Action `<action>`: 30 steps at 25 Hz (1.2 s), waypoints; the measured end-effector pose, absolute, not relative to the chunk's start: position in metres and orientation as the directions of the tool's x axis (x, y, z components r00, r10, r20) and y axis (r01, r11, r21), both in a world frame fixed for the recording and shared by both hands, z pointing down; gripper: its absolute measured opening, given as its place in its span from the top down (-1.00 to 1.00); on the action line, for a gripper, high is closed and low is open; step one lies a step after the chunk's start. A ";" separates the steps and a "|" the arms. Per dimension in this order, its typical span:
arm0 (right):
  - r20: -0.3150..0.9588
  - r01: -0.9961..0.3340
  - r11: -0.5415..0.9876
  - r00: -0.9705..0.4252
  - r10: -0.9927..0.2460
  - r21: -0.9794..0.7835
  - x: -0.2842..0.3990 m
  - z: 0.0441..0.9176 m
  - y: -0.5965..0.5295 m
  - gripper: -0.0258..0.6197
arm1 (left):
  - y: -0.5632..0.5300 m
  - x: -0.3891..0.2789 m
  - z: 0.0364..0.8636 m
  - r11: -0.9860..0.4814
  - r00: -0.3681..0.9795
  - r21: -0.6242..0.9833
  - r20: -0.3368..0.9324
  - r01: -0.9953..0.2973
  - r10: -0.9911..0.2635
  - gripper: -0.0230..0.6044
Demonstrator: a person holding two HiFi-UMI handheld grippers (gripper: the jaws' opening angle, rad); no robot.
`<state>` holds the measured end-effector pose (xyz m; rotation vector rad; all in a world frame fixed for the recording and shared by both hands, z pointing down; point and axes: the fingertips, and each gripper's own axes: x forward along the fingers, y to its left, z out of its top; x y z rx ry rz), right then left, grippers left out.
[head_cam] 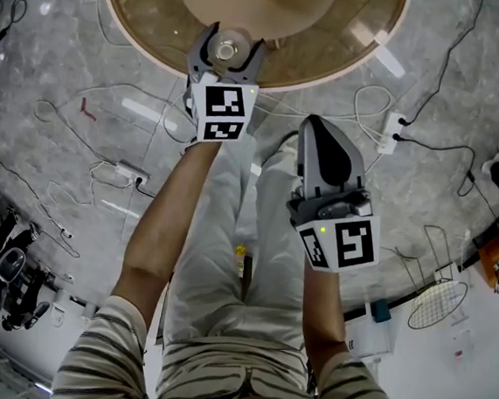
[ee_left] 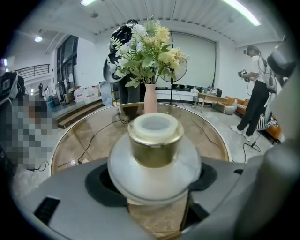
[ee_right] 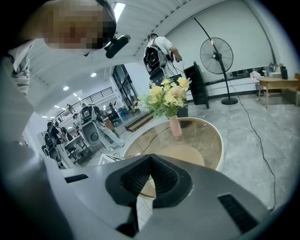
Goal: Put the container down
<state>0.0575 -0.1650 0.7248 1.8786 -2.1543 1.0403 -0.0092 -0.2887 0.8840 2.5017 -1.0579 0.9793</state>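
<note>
Grey marble floor [head_cam: 69, 72] strewn with cables surrounds the round glass bench [head_cam: 353, 38], and a pink vase [ee_left: 150, 99] of flowers stands further in on the bench. At the bench's near rim the left tool [head_cam: 234, 42] is clenched on the container [ee_left: 154, 154], a frosted white jar with a gold collar, upright over the glass. Right of it, off the bench, the right tool [head_cam: 316, 130] is clamped shut on nothing.

The container [ee_left: 154, 154] stands before the vase [ee_left: 150, 99], over the table [ee_left: 89, 140].
</note>
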 end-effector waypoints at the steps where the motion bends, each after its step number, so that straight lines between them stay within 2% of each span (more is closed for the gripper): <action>1: 0.492 -0.907 0.005 -0.234 -0.838 -0.422 0.058 0.725 -0.165 0.89 | -0.289 -0.009 0.885 -0.703 0.509 -0.026 0.671 -0.710 -0.539 -0.13; 14: 0.497 -0.904 -0.015 -0.221 -0.839 -0.427 0.060 0.726 -0.162 0.89 | -0.287 -0.011 0.898 -0.701 0.506 -0.021 0.677 -0.713 -0.534 -0.12; 16: 0.495 -0.904 -0.015 -0.220 -0.840 -0.427 0.059 0.724 -0.160 0.89 | -0.287 -0.010 0.895 -0.698 0.520 -0.001 0.667 -0.716 -0.534 -0.22; 20: 0.485 -0.904 -0.011 -0.219 -0.847 -0.428 0.059 0.716 -0.159 0.89 | -0.284 -0.007 0.886 -0.700 0.539 0.026 0.658 -0.714 -0.525 -0.32; 30: 0.452 -0.903 -0.004 -0.211 -0.867 -0.430 0.069 0.681 -0.145 0.89 | -0.279 -0.015 0.827 -0.657 0.509 -0.011 0.622 -0.754 -0.595 -0.30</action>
